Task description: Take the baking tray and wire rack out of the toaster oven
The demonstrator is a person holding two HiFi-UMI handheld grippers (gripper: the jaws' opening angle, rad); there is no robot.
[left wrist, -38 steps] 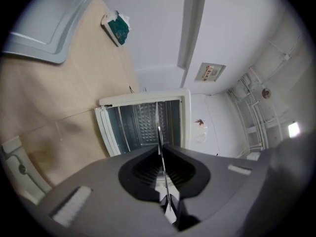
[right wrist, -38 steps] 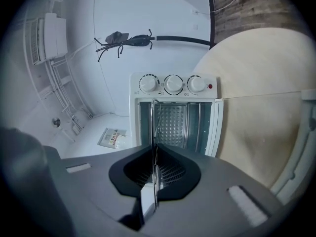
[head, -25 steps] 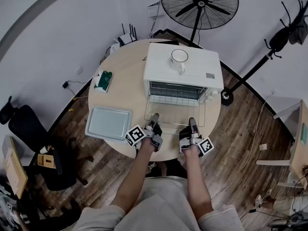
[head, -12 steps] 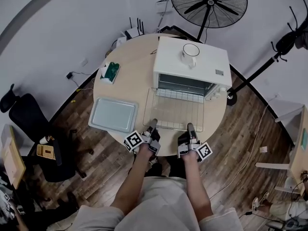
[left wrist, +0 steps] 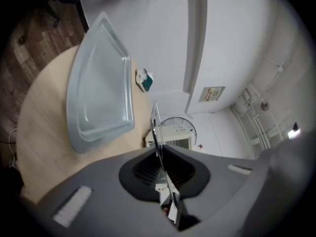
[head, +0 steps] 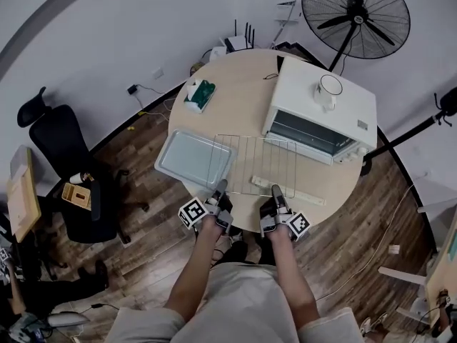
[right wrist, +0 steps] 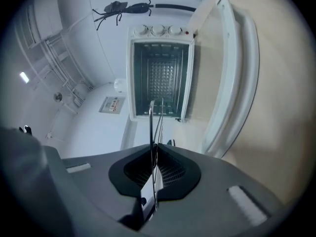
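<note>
Round pale-wood table fills the middle of the head view, with a black office chair on the plank floor at far left. On the table's left part the baking tray lies flat, already out of the oven. Just right of it, the left gripper is clamped thin on the near edge wire of the wire rack. The right gripper pinches the same edge further right (both gripper views show wire nipped between closed jaws). The rack hangs clear of the toaster oven at upper right, its left side overlapping the tray's right edge. So the step in hand looks like the last one: setting the rack down. That calls for lowering both ends evenly onto tray or table, then releasing.
</note>
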